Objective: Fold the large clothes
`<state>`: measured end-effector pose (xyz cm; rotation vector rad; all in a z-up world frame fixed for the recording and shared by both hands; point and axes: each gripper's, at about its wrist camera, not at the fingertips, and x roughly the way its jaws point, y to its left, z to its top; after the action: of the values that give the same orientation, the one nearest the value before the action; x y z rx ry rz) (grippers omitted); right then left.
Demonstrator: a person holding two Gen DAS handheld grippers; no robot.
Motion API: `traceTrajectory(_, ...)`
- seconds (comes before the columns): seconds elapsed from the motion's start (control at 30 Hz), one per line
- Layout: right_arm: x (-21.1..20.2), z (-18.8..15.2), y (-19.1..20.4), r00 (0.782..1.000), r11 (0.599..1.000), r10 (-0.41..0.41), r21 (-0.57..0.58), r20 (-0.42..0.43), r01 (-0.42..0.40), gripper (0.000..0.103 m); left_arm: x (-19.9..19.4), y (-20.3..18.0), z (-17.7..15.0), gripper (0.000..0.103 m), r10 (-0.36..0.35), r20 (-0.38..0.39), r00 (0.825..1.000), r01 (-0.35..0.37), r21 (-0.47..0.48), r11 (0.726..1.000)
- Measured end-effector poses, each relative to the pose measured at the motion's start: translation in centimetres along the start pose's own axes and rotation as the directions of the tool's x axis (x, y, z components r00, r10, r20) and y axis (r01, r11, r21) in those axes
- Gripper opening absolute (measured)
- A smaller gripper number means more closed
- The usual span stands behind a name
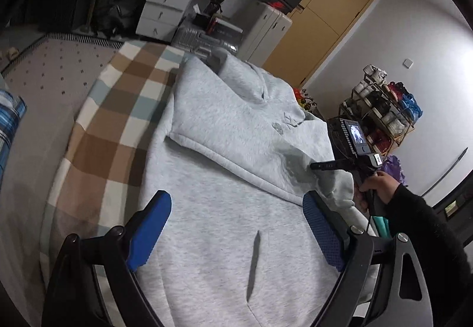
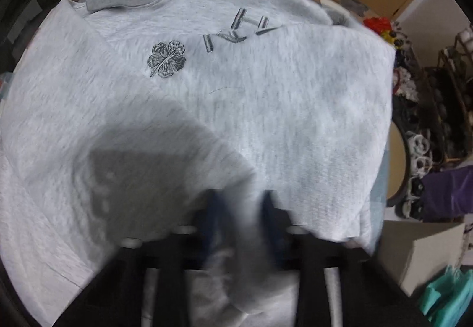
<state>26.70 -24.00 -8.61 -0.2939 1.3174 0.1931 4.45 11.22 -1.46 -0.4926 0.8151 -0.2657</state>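
A light grey hoodie (image 1: 236, 134) lies front up on the bed, with a clover emblem (image 2: 167, 59) and lettering on its chest. One sleeve (image 1: 224, 158) is folded across the body. My left gripper (image 1: 236, 199) hovers open over the lower front, above the pocket slit (image 1: 254, 256), with nothing between its blue pads (image 1: 150, 232). At the hoodie's right edge a hand (image 1: 375, 185) holds my right gripper (image 2: 241, 202). In the blurred right wrist view it is shut on a bunched fold of the grey fabric (image 2: 245, 253).
A brown, white and blue checked blanket (image 1: 118, 119) covers the bed under the hoodie. White drawers (image 1: 162, 7) and a suitcase (image 1: 207, 43) stand beyond the bed. To the right are a loaded rack (image 1: 384, 108), a cardboard box (image 2: 419, 250) and a teal bag (image 2: 449, 297).
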Motion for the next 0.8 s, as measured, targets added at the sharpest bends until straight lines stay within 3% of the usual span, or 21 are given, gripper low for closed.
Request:
traceTrajectory(0.2, -3.4, -0.8, 0.9, 0.983, 0.994, -0.088, -0.052, 0.164, 0.098, 0.003, 0.5, 0.3, -0.1, 0.088, -0.019, -0.029, 0.999, 0.017, -0.041, 0.999)
traceTrajectory(0.4, -6.0, 2.6, 0.6, 0.940, 0.977, -0.204, 0.000, 0.272, 0.212, 0.003, 1.3, 0.3, -0.3, 0.088, -0.034, -0.076, 0.997, 0.029, -0.060, 0.998)
traceTrajectory(0.5, -6.3, 4.1, -0.4, 0.895, 0.947, -0.319, 0.089, 0.311, 0.307, 0.000, 1.3, 0.3, -0.3, 0.088, -0.029, -0.075, 0.997, 0.025, -0.059, 0.998)
traceTrajectory(0.53, -5.3, 4.7, -1.2, 0.897, 0.939, -0.342, 0.130, 0.279, 0.317, 0.000, 1.2, 0.3, -0.2, 0.088, -0.026, -0.072, 0.997, 0.022, -0.057, 0.998)
traceTrajectory(0.63, -0.8, 5.0, -3.0, 0.958, 0.960, -0.244, 0.179, 0.148, 0.217, 0.000, 1.2, 0.5, -0.1, 0.088, -0.012, -0.071, 0.997, 0.008, -0.060, 0.998)
traceTrajectory(0.7, 0.0, 4.3, -2.9, 0.968, 0.966, -0.194, 0.202, 0.159, 0.160, 0.004, 1.1, 0.7, -0.1, 0.088, -0.014, -0.073, 0.997, 0.008, -0.071, 0.997)
traceTrajectory(0.8, -1.1, 3.5, -1.0, 0.970, 0.983, -0.050, 0.184, 0.240, 0.005, 0.007, 1.1, 1.0, 0.1, 0.088, -0.016, -0.078, 0.997, 0.009, -0.088, 0.996)
